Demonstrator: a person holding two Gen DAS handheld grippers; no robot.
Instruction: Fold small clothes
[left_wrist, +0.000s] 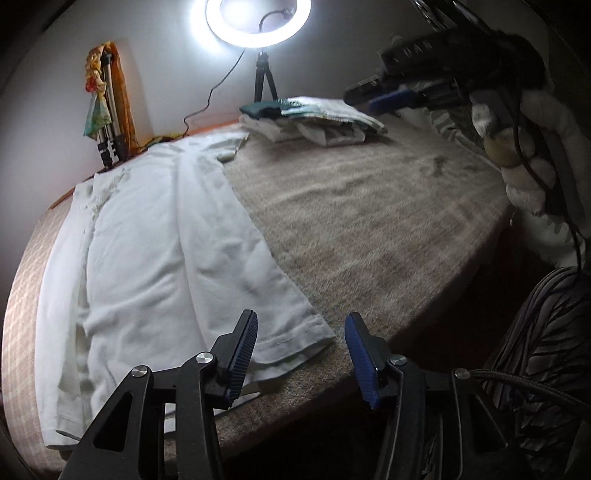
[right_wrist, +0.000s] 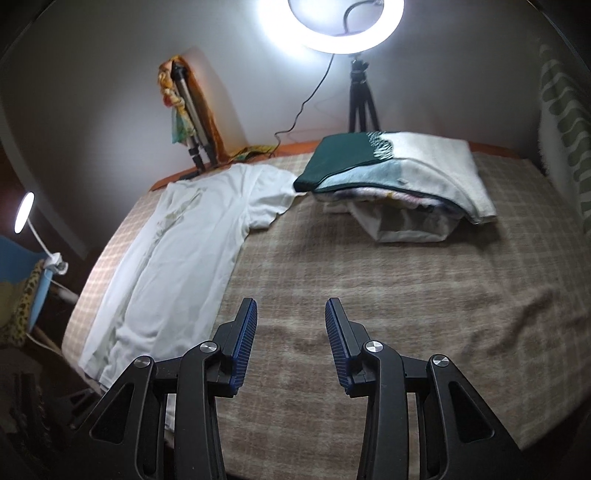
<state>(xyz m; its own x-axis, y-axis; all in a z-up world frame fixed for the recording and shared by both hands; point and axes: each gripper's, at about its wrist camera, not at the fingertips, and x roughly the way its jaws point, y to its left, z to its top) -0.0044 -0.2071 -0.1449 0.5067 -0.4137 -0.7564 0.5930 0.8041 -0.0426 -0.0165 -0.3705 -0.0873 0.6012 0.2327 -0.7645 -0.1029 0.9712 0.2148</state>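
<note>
A white T-shirt (left_wrist: 159, 236) lies flat on the beige checked blanket (left_wrist: 369, 206), collar end far, hem near. My left gripper (left_wrist: 301, 321) is open and empty, hovering just over the shirt's near right hem corner (left_wrist: 310, 332). The right gripper (left_wrist: 384, 98) shows in the left wrist view, held high at the upper right. In the right wrist view the shirt (right_wrist: 192, 236) lies to the left, and my right gripper (right_wrist: 291, 306) is open and empty above bare blanket (right_wrist: 406, 288), right of the shirt's side edge.
A stack of folded clothes (right_wrist: 399, 177) sits at the far side of the bed, also in the left wrist view (left_wrist: 314, 118). A ring light on a tripod (right_wrist: 347, 22) stands behind it. A folded tripod (right_wrist: 192, 122) leans on the wall. A desk lamp (right_wrist: 24, 212) is at left.
</note>
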